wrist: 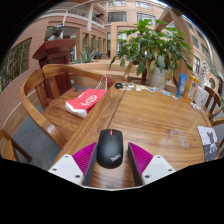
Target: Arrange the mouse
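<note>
A black computer mouse (110, 147) with a red scroll wheel lies on the wooden table (155, 118), near its front edge. My gripper (111, 152) is open around it. The mouse stands between the two pink pads (85, 157), with a narrow gap showing at each side. Its rear end reaches back between the fingers and its nose points away from me.
A red and white pouch (85, 100) lies on the table's left side, with a white cable (104, 82) behind it. A large potted plant (150, 45) stands at the far end. There is a wooden bench (38, 98) on the left and printed paper (212, 140) at the right edge.
</note>
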The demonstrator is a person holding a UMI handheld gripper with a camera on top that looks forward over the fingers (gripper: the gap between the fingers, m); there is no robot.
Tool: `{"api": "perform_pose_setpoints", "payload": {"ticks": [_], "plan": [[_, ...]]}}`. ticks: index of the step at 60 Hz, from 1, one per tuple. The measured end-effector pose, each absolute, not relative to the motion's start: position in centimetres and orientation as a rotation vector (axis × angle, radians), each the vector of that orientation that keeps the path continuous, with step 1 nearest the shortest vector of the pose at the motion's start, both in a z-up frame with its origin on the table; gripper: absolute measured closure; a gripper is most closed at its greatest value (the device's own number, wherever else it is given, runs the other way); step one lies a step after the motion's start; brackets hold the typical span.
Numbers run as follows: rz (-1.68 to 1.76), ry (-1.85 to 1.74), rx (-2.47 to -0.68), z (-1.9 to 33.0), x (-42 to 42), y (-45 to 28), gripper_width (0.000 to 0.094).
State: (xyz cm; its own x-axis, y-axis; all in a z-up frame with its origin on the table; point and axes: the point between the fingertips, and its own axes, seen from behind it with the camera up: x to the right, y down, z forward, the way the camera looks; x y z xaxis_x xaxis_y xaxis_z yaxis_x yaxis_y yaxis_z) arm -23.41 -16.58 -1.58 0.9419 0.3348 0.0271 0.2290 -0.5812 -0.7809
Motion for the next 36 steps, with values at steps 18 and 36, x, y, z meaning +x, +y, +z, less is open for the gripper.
{"api": "perform_pose_setpoints", "payload": {"ticks": [18, 36], "plan": [[0.183, -0.359, -2.208, -1.2, -24.0, -15.7, 0.0585], [0.365, -0.314, -1.887, 17.3, -19.4, -14.8, 0.0584]]}}
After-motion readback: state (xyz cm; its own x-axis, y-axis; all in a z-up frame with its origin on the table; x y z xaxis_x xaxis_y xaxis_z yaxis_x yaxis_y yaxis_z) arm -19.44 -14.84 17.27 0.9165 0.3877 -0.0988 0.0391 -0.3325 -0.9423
